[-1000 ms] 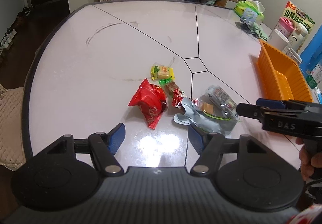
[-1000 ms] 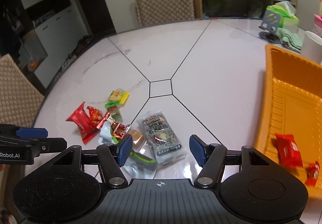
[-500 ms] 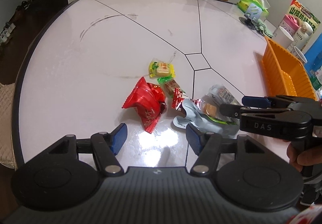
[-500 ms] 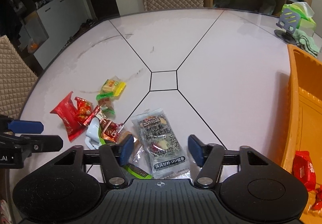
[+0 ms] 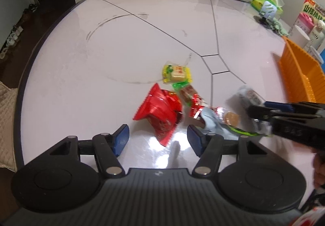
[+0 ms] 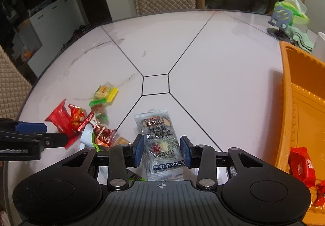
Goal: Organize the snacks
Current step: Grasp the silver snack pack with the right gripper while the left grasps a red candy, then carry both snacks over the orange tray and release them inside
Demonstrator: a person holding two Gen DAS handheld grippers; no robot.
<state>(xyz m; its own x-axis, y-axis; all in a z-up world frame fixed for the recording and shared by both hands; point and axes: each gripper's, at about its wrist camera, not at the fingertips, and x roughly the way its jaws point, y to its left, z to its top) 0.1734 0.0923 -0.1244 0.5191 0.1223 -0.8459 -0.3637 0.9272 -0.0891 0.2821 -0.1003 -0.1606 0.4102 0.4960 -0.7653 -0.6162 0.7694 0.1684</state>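
Change since earlier frame: right gripper [image 6: 161, 151] has been lowered over the grey snack packet [image 6: 160, 142], and its jaws have just been closing, with the packet between them; left gripper [image 5: 158, 138] has been brought nearer the red wrapper [image 5: 160, 110], its jaws little altered.
Right jaws: narrowed to either side of the packet's width; pads are seen at both long edges, but whether they press on the film cannot be told.
Left jaws: held moderately wide, nothing between them but bare bench [image 5: 81, 75]; the tip of the red wrapper lies just ahead of the gap.
Grey snack packet: flat on the bench, lengthwise between the right jaws, its printed end nearest the camera and its crimped end pointing away.
Handling, judged: a light, soft film pouch with a firmer cake inside; glossy film is likely to slip or crumple. Hold is best taken across the filled middle rather than on the flat crimped ends.
Snack heap: beside the packet, toward the left gripper, red foil pieces and a pale torn wrapper [image 6: 87, 135] are overlapped; farther off lie a green-ended piece [image 6: 99, 109] and then a yellow wrapped biscuit [image 6: 105, 92].
Orange tray [image 6: 300, 91]: on the bench toward the right gripper's side, well apart from the heap; red wrapped snacks [image 6: 302, 167] already lie in its near end.
Task state, judged: sorting is partly done; most snacks remain on the bench.
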